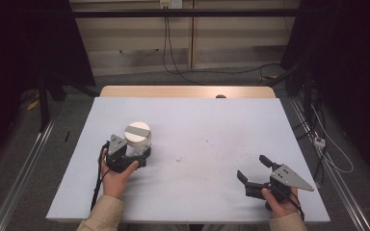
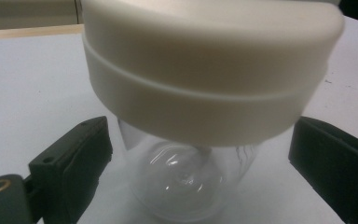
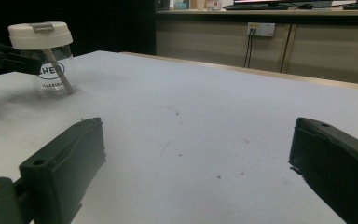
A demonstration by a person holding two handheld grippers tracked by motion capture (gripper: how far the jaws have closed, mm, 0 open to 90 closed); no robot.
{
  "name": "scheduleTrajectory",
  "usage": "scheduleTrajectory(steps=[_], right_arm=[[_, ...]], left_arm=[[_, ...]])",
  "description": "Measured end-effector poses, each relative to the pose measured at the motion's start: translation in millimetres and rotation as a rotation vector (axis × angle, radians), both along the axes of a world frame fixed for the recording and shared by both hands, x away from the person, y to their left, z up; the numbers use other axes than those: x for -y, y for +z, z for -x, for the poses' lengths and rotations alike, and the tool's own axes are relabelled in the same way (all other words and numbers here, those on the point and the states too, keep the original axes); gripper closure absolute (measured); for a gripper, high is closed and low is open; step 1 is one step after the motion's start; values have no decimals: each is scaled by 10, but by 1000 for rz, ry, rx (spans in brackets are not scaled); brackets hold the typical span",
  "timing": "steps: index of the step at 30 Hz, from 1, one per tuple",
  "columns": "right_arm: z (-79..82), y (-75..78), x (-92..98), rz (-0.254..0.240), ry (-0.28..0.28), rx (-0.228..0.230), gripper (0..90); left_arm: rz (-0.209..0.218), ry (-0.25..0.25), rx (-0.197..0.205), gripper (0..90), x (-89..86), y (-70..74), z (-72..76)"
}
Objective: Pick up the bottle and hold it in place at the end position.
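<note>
Pale table (image 1: 197, 144), dark room. Clear jar (image 1: 138, 142) with white lid (image 1: 138, 133) upright, left of centre. Left gripper (image 1: 136, 155) jaws straddle jar, gaps visible both sides. Right gripper (image 1: 254, 170) near right front, jaws wide apart, holding nothing.

The clear jar (image 3: 51, 70) with the white lid (image 3: 40, 34) is showing black print in the right gripper view: "CHE" inside an oval outline, cut off at its left, and beneath it a smaller line beginning "AMERICA", the rest being too blurred to read
</note>
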State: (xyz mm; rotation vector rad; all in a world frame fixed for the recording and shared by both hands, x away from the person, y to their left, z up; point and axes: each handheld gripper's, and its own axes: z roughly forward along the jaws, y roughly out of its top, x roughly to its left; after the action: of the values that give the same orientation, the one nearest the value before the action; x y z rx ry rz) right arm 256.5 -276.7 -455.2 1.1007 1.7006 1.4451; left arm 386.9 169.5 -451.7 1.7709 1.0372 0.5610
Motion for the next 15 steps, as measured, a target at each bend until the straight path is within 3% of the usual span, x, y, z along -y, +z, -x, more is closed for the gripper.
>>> scheduleTrajectory(steps=[15], right_arm=[[-5,-3,10,-7,-3,0,27]], left_arm=[[-6,45,14,79,131,-9,-121]])
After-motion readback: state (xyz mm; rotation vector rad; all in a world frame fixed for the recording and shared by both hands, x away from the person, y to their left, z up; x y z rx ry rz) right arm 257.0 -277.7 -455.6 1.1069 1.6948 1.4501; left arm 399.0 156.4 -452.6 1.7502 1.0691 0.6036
